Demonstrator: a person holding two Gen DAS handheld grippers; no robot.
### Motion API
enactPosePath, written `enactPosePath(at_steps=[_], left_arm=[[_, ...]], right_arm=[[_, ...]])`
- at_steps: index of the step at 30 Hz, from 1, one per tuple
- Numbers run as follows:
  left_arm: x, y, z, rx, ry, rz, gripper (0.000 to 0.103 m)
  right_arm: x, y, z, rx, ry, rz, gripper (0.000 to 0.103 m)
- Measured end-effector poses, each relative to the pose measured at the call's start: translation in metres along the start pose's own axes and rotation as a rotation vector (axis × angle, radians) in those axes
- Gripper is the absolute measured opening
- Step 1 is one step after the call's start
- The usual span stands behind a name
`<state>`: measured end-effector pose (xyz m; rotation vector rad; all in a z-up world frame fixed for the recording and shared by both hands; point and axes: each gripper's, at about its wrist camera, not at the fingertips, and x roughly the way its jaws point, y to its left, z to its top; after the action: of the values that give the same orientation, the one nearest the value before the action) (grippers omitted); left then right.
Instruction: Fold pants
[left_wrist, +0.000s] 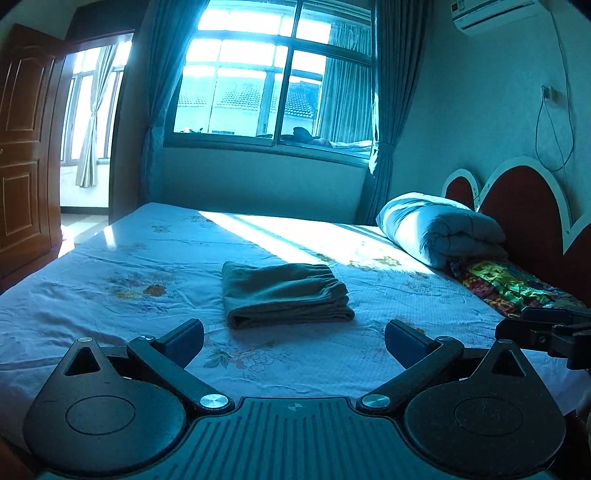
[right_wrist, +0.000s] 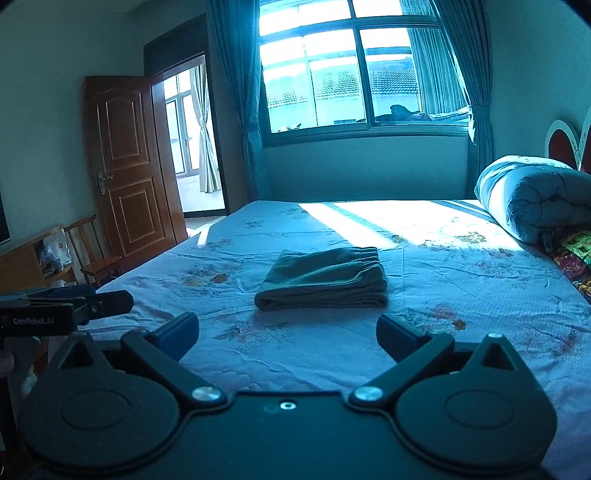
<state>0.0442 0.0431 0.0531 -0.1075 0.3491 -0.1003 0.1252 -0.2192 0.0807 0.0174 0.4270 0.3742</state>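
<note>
- As we look along the left wrist view, our left claw (left_wrist: 294, 341) is released, its fingers spread wide with nothing between them, held above the bed (left_wrist: 110, 266) and apart from the cloth.
- The pants (left_wrist: 286, 295) lie in the middle of the bed as a compact stack of layers, with the gathered waistband on the far right side and the rounded fold facing us.
- At the right edge of this view, part of our right claw (left_wrist: 546, 332) shows, cut off by the frame.
- In the right wrist view, our right claw (right_wrist: 288, 334) is likewise released and empty, near the pants (right_wrist: 325, 278) but not touching them.
- We judge the folding essentially done: the bundle looks tidy, so the next move calls for little beyond perhaps squaring an edge or leaving it alone.
- A rolled quilt (right_wrist: 532, 199) rests by the headboard, well apart from the pants.
- We cannot tell how many layers the stack holds or whether the legs inside lie even; the blue cast and fisheye bend blur fine detail.
</note>
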Motion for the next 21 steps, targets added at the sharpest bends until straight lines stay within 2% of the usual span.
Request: enactPosePath(at_steps=[7,21], left_arm=[[-0.002,-0.002,0.003,0.010,-0.018,0.000,0.103],[-0.004,-0.009,0.001,0.035,-0.026,-0.032,0.103]], right_arm=[[-0.013,-0.003,0.003,-0.036,-0.057,-0.072,0.097],[-0.013,-0.007,0.003,-0.026,-0.053,-0.060,0.097]])
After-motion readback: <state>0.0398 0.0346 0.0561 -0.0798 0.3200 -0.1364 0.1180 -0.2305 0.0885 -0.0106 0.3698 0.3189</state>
